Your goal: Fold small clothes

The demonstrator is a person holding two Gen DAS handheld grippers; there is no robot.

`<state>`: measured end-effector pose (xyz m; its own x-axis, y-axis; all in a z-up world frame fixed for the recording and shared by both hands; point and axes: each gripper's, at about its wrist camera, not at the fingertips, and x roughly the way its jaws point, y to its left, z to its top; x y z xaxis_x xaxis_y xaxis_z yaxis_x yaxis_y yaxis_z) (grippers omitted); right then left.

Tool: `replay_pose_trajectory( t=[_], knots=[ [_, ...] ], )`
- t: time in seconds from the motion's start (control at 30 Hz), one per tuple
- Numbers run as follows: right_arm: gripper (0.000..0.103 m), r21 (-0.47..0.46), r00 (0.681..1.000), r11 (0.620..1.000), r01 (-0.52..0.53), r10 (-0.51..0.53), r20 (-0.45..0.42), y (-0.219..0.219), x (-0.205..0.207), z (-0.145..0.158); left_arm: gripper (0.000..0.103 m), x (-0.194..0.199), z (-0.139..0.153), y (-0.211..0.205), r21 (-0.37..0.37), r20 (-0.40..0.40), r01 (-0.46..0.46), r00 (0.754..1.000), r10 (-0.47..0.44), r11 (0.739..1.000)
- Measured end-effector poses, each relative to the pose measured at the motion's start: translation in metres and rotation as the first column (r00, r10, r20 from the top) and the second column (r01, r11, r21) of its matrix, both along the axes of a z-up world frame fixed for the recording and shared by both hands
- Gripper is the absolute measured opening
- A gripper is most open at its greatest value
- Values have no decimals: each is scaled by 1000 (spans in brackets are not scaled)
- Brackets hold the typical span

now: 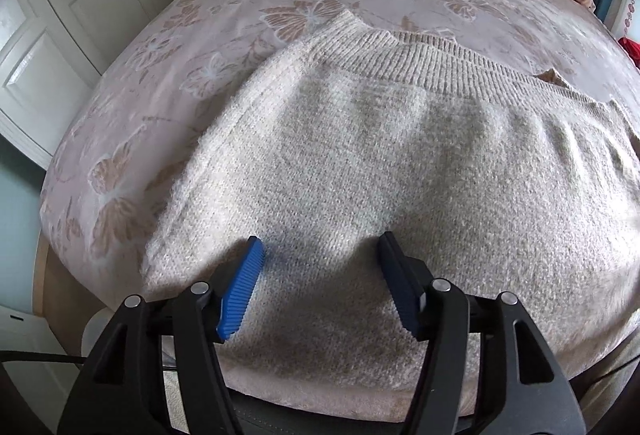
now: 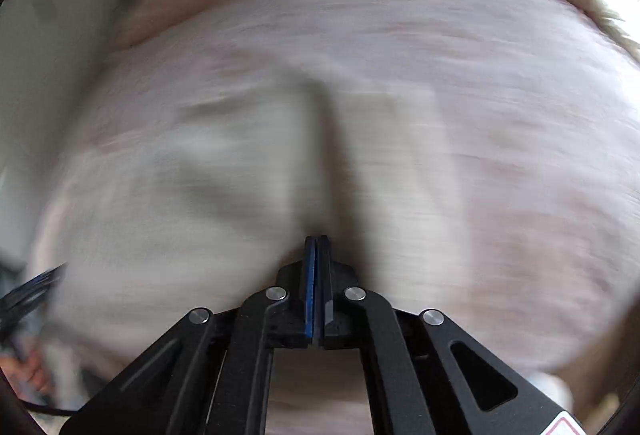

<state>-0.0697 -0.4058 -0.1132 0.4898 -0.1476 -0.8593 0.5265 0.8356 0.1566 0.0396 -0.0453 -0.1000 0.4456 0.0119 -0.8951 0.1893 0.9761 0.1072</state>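
Left tool hangs with its blue pads spread apart just above the near part of a cream knitted sweater, nothing pinched between them. Right tool is pressed fully together, and no cloth shows between its pads, though a pale fold lies just beyond the tips. The sweater rests flat on the bed, on a pink butterfly-print cover, with its ribbed band toward the far side and a straight edge running down its left. That tidy edge suggests at least one fold may be in place, but I cannot say how many; more folding probably remains before the garment is compact. Its right and near parts run out of the left view. The right view is heavily blurred, so the cloth's outline and layers there cannot be read.
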Motion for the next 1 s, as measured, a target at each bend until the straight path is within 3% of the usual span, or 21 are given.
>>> replay_pose_trajectory(
  t=[0.07, 0.1, 0.13, 0.2, 0.3, 0.33, 0.37, 0.47, 0.53, 0.67, 0.8, 0.87, 1.0],
  knots=[
    [0, 88, 996, 993, 74, -77, 34, -25, -24, 3, 59, 0, -1, 0, -1, 4, 3, 1000, -3, 1000],
    [5, 119, 994, 989, 93, -99, 48, -28, -31, 6, 60, -1, -1, 0, -1, 6, 5, 1000, -5, 1000],
    [11, 116, 993, 989, 97, -104, 59, -26, -36, 11, 60, -1, -1, 0, 0, 7, 6, 1000, -6, 1000],
    [14, 52, 996, 997, 55, -58, 72, -8, -35, 19, 60, -1, -1, -1, 2, 7, 0, 1000, -1, 1000],
    [16, -31, 1000, 999, 6, -7, -24, 3, -25, -6, 60, -1, -1, -1, 4, 6, 1, 1000, -1, 1000],
    [17, -38, 999, 999, 16, -17, -37, 0, -24, -15, 60, -1, 0, 0, 0, 2, 5, 1000, -5, 1000],
    [26, -26, 999, 999, 35, -35, -27, -4, -27, -14, 60, -1, 1, 1, -7, -1, 7, 1000, -7, 1000],
    [28, 14, 997, 997, 73, -74, 14, -8, -39, 5, 60, -7, 12, 21, -90, 2, -27, 1000, 27, 996],
    [28, -5, 998, 1000, 23, -23, 50, 7, -42, 25, 60, -13, 21, 40, -184, 4, -70, 997, 72, 980],
    [28, -20, 984, 990, -142, 143, 107, 57, -27, 51, 63, -23, 23, 89, -368, -51, -224, 974, 221, 902],
    [28, 37, 939, 948, -316, 307, 157, 114, 17, 60, 64, -24, 20, 105, -385, -86, -308, 951, 298, 870],
    [28, 43, 913, 921, -386, 375, 160, 142, 48, 58, 65, -24, 21, 113, -430, -110, -333, 942, 318, 839],
    [22, 37, 888, 893, -448, 440, 133, 174, 99, 48, 66, -25, 18, 119, -427, -114, -328, 944, 310, 842]
  ],
)
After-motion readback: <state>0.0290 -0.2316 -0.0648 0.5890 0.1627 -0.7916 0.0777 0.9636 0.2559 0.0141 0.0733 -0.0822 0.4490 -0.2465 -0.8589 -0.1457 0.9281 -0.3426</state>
